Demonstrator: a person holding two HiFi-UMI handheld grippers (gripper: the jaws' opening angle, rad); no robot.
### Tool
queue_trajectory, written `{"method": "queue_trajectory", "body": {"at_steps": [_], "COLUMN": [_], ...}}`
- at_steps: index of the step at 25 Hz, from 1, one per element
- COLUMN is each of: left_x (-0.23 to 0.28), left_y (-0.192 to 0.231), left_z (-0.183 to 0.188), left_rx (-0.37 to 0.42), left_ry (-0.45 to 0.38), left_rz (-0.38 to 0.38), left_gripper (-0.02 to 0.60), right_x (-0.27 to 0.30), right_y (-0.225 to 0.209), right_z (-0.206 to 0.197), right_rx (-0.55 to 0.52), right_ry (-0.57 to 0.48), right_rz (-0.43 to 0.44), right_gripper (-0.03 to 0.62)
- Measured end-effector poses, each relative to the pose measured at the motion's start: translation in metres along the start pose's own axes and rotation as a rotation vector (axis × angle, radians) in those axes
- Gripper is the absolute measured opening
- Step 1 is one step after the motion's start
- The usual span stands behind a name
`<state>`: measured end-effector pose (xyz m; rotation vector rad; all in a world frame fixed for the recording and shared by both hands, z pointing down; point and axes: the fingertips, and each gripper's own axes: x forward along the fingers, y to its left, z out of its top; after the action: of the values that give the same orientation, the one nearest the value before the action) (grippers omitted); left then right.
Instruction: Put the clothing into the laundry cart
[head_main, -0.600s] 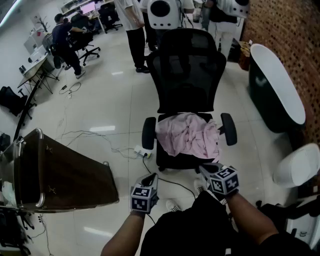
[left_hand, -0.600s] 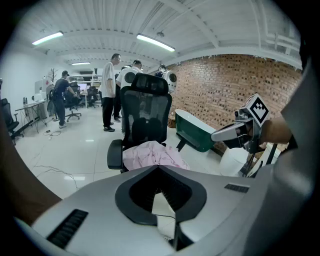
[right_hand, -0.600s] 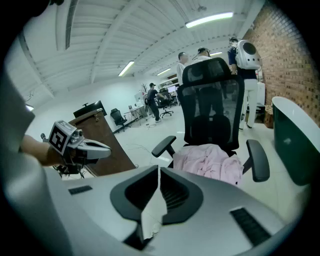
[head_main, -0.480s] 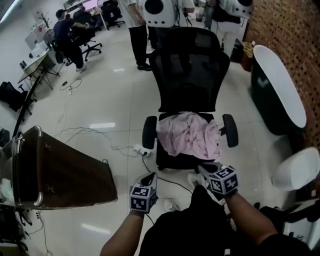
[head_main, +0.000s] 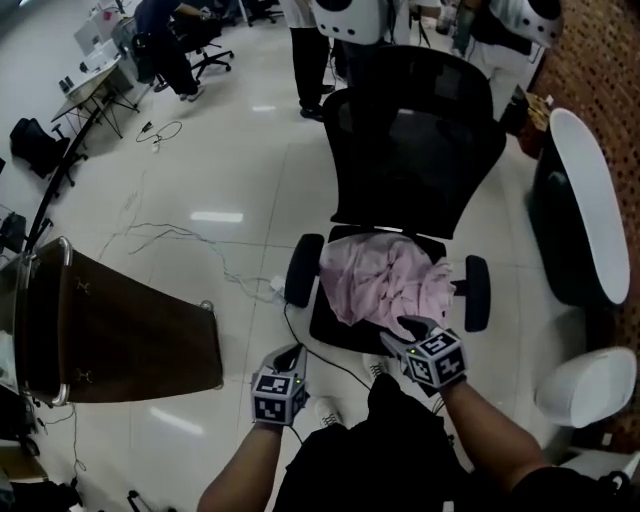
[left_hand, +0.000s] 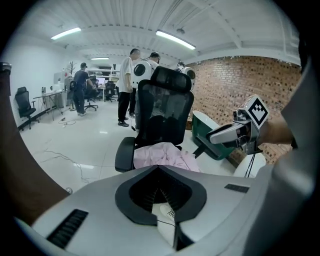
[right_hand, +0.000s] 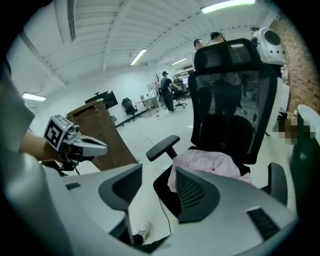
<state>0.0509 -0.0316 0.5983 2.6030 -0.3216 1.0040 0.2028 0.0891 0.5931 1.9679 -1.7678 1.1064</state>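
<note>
Nearest of all, the person's two forearms reached out over dark clothing, each hand angling its tool downward. The left gripper hung above the glossy pale tiled floor, near and to the left of the chair. Its jaws were closed tip to tip, with nothing between them. The right gripper sat at the near edge of the seat, just beside the garment's near right hem. Its jaws stood partly apart and empty, with only seat edge and floor showing in the gap. Whether a tip brushed the cloth could not be told.

Just beyond, the crumpled pale pink clothing lay on the seat of the black mesh office chair, between its two armrests. Well apart to the left stood the brown laundry cart with a chrome frame, with no garment visible in it. A thin white cable trailed across the floor between cart and chair.

To the right, a dark bathtub with a white rim stood against a red brick wall. Farther back, standing people were behind the chair, and a seated person was at the far left.
</note>
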Motion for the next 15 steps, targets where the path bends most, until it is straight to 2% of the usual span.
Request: {"method": "queue_trajectory", "body": {"at_steps": [4, 8, 15], "left_x": [0.034, 0.068, 0.118], "left_y": [0.010, 0.021, 0.033], "left_z": [0.011, 0.018, 0.009], "left_rx": [-0.045, -0.092, -0.164], "left_ry": [0.000, 0.001, 0.015], "left_rz": [0.059, 0.116, 0.194], "left_gripper": [0.000, 0.000, 0.000], "right_x": [0.037, 0.078, 0.149], "right_y": [-0.033, -0.063, -0.106], "right_z": [0.006, 0.006, 0.004], "right_rx": [-0.092, -0.176, -0.219], "right_ry": [0.078, 0.140, 0.196], "right_rz": [0.031, 0.059, 0.103], "right_gripper": [0.347, 0.347, 0.347]}}
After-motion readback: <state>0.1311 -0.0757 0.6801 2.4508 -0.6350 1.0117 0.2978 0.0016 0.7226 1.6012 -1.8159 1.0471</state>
